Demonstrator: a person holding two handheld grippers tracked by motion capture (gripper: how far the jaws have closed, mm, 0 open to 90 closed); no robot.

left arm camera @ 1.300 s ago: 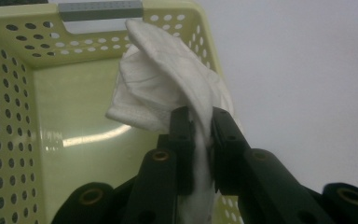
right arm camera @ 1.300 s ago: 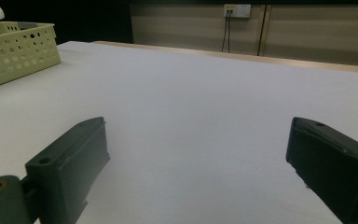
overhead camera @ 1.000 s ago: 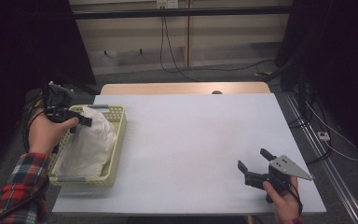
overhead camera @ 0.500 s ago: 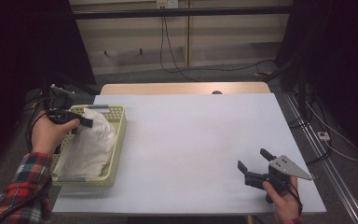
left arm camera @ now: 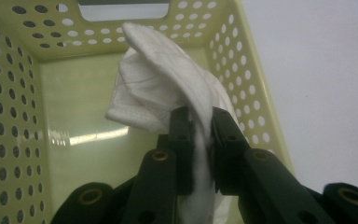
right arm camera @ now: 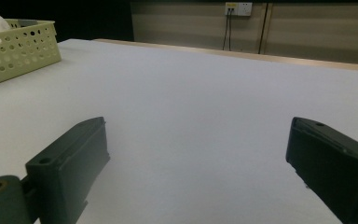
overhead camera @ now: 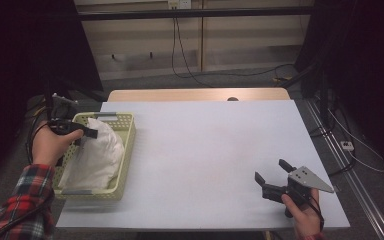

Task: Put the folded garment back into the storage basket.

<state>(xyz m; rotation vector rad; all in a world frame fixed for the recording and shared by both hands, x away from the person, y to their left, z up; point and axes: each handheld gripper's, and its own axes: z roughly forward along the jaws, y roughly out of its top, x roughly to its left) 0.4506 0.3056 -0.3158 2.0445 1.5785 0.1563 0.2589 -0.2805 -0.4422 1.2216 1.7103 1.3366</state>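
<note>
White cloth (left arm camera: 168, 88), soft and creased, bunched inside a pale yellow perforated basket (overhead camera: 125, 131) at the left side of a white table (overhead camera: 205, 150). Pinched at one fold between the two black jaws of the left gripper (left arm camera: 200, 126), closed tight on the fabric with only the thickness of the cloth between them. Lifted a little at the pinched end, probably clear of the basket floor there, though hard to judge from the high view; draped down and across the rest of the basket, reaching toward the near end. Seen in the left gripper view with a shiny bare patch of basket floor to the left of the cloth and a handle slot in the far wall above it.

Left gripper (overhead camera: 91, 134) held over the far-left part of the basket by a hand (overhead camera: 50, 145) coming out of a red plaid sleeve (overhead camera: 22, 200).

Right gripper (overhead camera: 269, 176) well apart from the basket, near the right front corner of the table, low over the bare surface. Jaws spread wide with nothing between them, pointing across the table toward the basket (right arm camera: 14, 51), visible at the far left of the right gripper view. Grey three-cornered plate (overhead camera: 310, 179) on top, held by the other hand (overhead camera: 302, 212).
</note>
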